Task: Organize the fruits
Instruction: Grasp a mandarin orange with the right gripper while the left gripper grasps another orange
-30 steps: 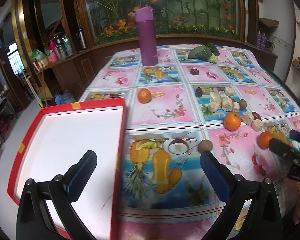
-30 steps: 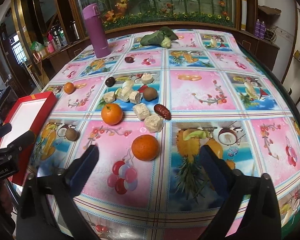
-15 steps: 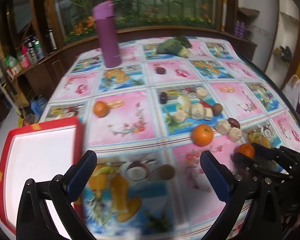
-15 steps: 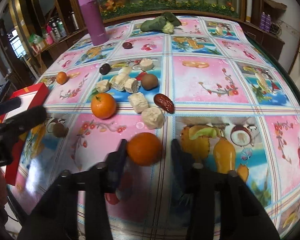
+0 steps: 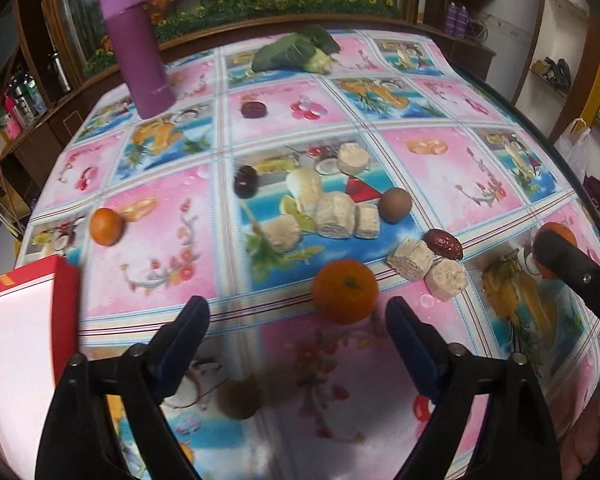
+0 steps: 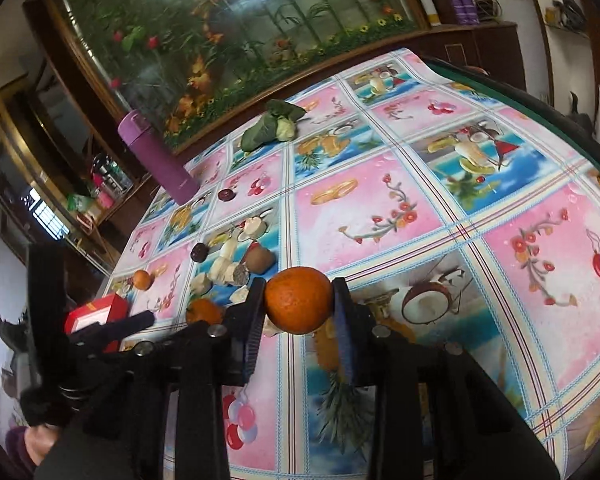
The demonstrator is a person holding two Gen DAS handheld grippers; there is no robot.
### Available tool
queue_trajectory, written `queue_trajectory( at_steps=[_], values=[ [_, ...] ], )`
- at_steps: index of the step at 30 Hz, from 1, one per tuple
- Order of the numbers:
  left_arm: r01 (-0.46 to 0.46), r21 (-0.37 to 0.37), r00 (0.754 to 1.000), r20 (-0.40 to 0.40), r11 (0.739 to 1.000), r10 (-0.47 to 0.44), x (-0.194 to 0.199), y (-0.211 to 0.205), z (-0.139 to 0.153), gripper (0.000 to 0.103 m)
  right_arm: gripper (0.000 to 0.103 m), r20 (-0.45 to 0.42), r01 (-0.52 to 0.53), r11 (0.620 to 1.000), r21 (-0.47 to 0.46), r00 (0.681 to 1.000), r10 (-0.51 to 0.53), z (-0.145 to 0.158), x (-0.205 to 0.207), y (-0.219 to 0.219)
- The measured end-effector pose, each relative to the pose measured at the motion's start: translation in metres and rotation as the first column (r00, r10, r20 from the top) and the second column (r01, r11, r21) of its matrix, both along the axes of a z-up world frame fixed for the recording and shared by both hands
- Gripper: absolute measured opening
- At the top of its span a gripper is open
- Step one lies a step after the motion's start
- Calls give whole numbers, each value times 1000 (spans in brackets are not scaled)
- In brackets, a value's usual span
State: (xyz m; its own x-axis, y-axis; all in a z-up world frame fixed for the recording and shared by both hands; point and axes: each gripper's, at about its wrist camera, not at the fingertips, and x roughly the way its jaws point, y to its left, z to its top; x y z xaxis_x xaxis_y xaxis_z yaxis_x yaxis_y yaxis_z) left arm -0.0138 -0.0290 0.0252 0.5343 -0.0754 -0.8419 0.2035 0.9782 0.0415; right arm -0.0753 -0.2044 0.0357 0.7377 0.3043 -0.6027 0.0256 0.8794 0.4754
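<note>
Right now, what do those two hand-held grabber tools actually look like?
Each gripper is a black plastic frame with silver screw heads and two flat fingers faced with ribbed dark-blue pads: the left gripper and the right gripper look like the same design. No cables show.

The cluster of pale cake pieces (image 5: pixel 332 216) is crowding the middle of the table (image 5: pixel 480 184). Just in front of it an orange (image 5: pixel 346 297) is lying in the path of the wide-open left gripper (image 5: pixel 296 334), and a red date (image 5: pixel 444 243) and a brown kiwi (image 5: pixel 396 205) are sitting at its right edge. Left of the cluster a pink square is lying bare as far as a small orange (image 5: pixel 106 226), with the red box (image 5: pixel 28 320) beyond. Right of the cluster the cloth is running clear to the rim. Behind it a purple flask (image 5: pixel 138 40) and leafy greens (image 5: pixel 296 53) are blocking the back. A blurred brown fruit (image 5: pixel 240 400), possibly a second kiwi, is lying in front.
</note>
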Motion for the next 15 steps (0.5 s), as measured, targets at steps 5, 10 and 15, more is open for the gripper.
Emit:
queue_trajectory(
  at_steps=[5,10,15],
  values=[
    [20,-25,1000,-22,999,-20,6,-7,-6,62,35,1,-5,1000,-1,1000,5,0,0,-1],
    [39,-87,999,-21,995,-41,3,-5,-7,35,35,7,0,1000,-18,1000,0,-1,1,0],
    [-4,-98,999,34,995,7,-11,10,8,35,35,24,3,998,-57,1000,-2,0,1,3]
  ],
)
